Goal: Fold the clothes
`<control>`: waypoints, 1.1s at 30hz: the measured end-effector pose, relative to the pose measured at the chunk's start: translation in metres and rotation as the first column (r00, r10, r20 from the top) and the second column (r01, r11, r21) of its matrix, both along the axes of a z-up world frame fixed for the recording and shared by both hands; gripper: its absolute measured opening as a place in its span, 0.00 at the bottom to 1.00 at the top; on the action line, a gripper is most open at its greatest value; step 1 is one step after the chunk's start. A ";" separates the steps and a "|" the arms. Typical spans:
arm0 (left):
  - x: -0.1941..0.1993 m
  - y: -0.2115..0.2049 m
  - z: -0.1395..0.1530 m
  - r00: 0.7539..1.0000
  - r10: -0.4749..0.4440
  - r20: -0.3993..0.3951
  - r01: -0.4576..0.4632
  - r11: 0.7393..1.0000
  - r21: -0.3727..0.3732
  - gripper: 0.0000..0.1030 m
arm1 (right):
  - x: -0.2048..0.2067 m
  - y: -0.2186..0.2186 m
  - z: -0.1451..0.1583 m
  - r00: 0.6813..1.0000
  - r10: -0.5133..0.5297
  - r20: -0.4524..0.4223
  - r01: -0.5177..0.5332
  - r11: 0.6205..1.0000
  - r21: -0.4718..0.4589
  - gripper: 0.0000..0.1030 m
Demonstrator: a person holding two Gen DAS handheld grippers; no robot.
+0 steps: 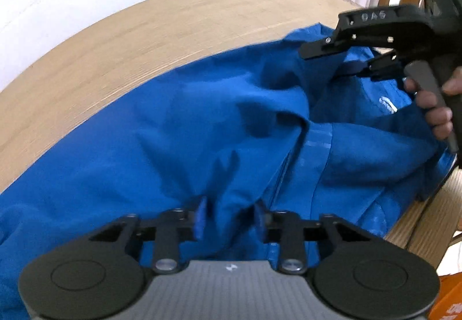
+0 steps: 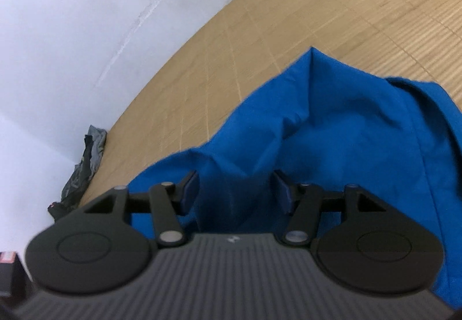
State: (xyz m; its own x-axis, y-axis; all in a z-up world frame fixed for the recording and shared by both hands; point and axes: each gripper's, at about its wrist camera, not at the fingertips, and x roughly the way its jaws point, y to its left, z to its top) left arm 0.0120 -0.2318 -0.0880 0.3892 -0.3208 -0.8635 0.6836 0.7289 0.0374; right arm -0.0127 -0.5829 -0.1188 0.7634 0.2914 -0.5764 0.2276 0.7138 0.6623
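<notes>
My left gripper points steeply down at the blue jacket, its jaws narrowed around a raised ridge of cloth. The pads sit close on either side of that ridge, but the blur hides whether they press it, so I cannot tell if I have a grip there. My right gripper hangs over the far part of the jacket with jaws wide and nothing held; cloth lies under and between the pads without touching them that I can see. From the left wrist view that gripper shows at the upper right, jaws parted, with my hand on its trigger.

The jacket lies crumpled across the wooden table, one pointed corner reaching toward the wall. A small white logo shows near my right hand. A dark heap of cloth sits at the table's edge by the wall, well apart from the jacket.

I judge the fold barely started: the garment needs spreading flat first. To do that well I should take a single layer with each gripper, at an edge or seam and not a bunched ridge, close fully before lifting, then draw the two apart evenly so the cloth goes taut without twisting. Grabbing several layers would drag hidden folds along and leave wrinkles.
</notes>
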 end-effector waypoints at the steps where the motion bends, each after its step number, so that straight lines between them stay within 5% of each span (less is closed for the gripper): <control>1: 0.002 0.002 0.002 1.000 0.005 -0.013 -0.005 1.000 -0.010 0.30 | 0.001 0.000 -0.002 1.000 -0.006 0.001 0.006 1.000 -0.001 0.57; 6: -0.003 -0.005 0.002 0.999 -0.018 0.033 0.018 1.000 0.019 0.51 | 0.004 0.000 -0.007 0.999 -0.036 0.015 0.036 0.999 0.018 0.56; 8: -0.004 -0.010 -0.002 0.998 -0.030 0.051 0.028 0.999 0.037 0.51 | 0.005 0.003 -0.007 0.999 -0.028 0.015 0.028 1.000 0.006 0.52; 10: -0.006 -0.010 -0.002 0.998 -0.039 0.055 0.038 0.999 0.028 0.33 | 0.006 0.005 -0.006 1.000 -0.023 0.015 0.023 1.000 -0.014 0.45; 12: -0.008 -0.007 0.004 0.997 -0.039 0.071 0.037 0.999 0.034 0.10 | 0.005 0.006 -0.004 0.999 -0.017 0.027 0.017 0.999 -0.030 0.21; 13: -0.009 -0.002 0.011 0.997 -0.036 0.067 0.034 0.999 0.027 0.07 | 0.004 0.007 -0.002 0.999 -0.011 0.033 0.012 0.999 -0.034 0.06; 19: -0.028 0.037 0.075 0.991 -0.121 0.051 0.122 0.992 -0.017 0.06 | -0.010 -0.012 0.046 0.985 0.033 0.170 -0.045 0.997 0.062 0.06; 26: -0.047 0.036 0.073 0.978 -0.206 -0.019 0.207 0.978 0.012 0.06 | 0.015 -0.052 0.028 0.998 0.056 0.037 -0.065 0.928 0.367 0.06; 29: -0.048 0.041 0.065 0.975 -0.211 -0.066 0.211 0.977 0.001 0.08 | 0.019 -0.063 0.027 0.996 0.057 -0.071 -0.037 0.966 0.256 0.09; 33: -0.048 0.043 0.057 0.969 -0.217 -0.117 0.221 0.975 0.024 0.23 | 0.024 -0.064 0.024 0.975 0.010 -0.222 -0.009 1.000 0.005 0.11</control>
State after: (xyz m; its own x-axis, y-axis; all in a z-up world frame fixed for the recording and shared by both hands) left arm -0.0358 -0.1886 -0.0314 0.2126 -0.3549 -0.9104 0.8279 0.5603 -0.0252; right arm 0.0115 -0.6468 -0.0948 0.6135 0.3004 -0.7303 0.3626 0.7144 0.5985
